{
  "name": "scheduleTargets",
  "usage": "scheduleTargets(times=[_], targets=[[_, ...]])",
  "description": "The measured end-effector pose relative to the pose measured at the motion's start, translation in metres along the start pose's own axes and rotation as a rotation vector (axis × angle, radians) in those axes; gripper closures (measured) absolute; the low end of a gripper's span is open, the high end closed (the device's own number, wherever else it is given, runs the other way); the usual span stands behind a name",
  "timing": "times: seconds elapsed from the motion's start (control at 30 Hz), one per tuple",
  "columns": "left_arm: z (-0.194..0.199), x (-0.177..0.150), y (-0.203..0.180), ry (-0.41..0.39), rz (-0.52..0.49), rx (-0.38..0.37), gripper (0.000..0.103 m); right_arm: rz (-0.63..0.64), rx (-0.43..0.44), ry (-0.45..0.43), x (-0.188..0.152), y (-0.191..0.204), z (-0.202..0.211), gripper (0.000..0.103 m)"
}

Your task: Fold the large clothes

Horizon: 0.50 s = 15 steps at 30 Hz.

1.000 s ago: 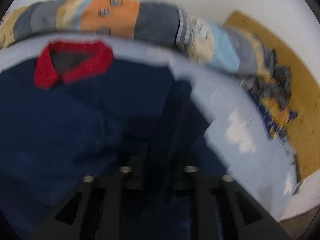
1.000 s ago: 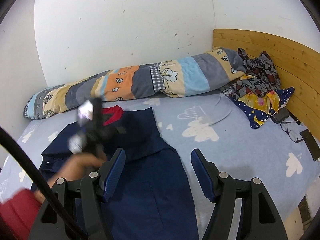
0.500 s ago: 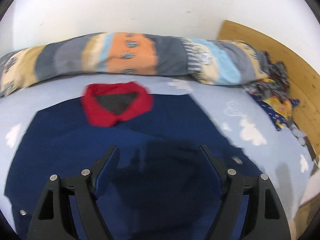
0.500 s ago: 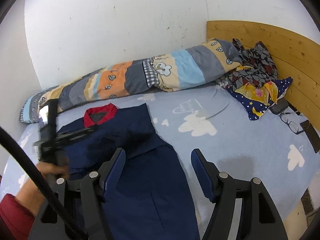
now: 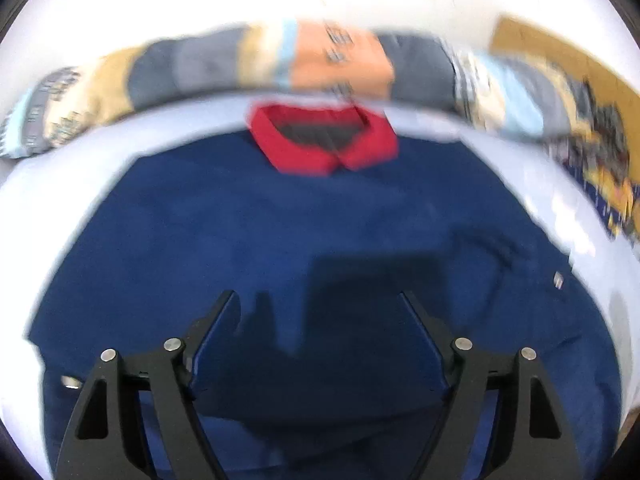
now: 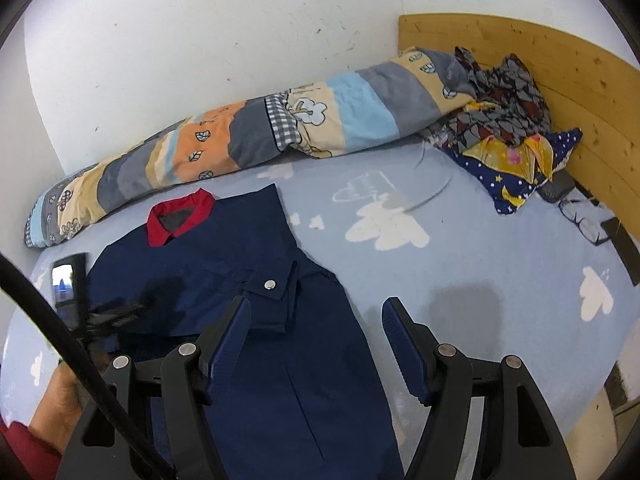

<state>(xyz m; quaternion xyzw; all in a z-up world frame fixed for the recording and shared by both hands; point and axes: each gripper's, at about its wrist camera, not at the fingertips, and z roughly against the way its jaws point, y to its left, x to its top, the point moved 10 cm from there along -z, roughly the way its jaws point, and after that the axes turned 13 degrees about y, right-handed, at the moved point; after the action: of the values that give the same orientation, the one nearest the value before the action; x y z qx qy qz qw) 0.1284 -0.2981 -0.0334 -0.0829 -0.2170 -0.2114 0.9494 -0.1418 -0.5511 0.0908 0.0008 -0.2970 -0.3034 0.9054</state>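
navy jacket point(image 6: 248, 280), red collar point(image 6: 180, 218): lay spread on bed point(image 6: 480, 264), sleeves inward for folding. left tongs point(image 5: 318, 336) and right tongs point(image 6: 316, 320): released, empty, above it.

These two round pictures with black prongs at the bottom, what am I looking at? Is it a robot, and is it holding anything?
No robot: a person holds a two-fingered grabber in each hand, each carrying a wide-angle camera looking along its fingers. One picture is from the left gripper, the other from the right gripper. The right view also shows the left tool and the person's hand. On the bed's cloud-print sheet lies a navy garment with a red collar, one sleeve folded across it. Behind are a rolled patchwork quilt and crumpled clothes by the wooden headboard. Both grippers are open and hold nothing.
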Motion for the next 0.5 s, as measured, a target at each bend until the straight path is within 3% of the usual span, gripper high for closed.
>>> scheduleTargets(times=[0.13,0.2,0.23,0.27,0.37,0.5], targets=[[0.007,-0.008,0.063,-0.003,0.106,0.057,0.024,-0.002,0.015,0.005,-0.001,0.000,0.001,0.030],[-0.014,-0.029,0.103,0.103,0.189,0.104,0.024,0.002,0.016,0.009,-0.001,0.000,0.000,0.030],[-0.026,-0.044,0.120,0.163,0.223,0.080,0.024,0.002,0.016,0.012,-0.001,0.000,0.000,0.030],[-0.022,-0.046,0.122,0.140,0.218,0.054,0.024,0.001,0.017,0.016,-0.001,0.000,-0.001,0.030],[0.003,-0.057,0.132,0.108,0.214,0.085,0.024,-0.008,0.013,0.040,-0.004,-0.009,-0.005,0.030],[0.037,-0.073,0.152,0.079,0.283,0.071,0.024,-0.022,0.013,0.063,-0.007,-0.022,-0.009,0.030]])
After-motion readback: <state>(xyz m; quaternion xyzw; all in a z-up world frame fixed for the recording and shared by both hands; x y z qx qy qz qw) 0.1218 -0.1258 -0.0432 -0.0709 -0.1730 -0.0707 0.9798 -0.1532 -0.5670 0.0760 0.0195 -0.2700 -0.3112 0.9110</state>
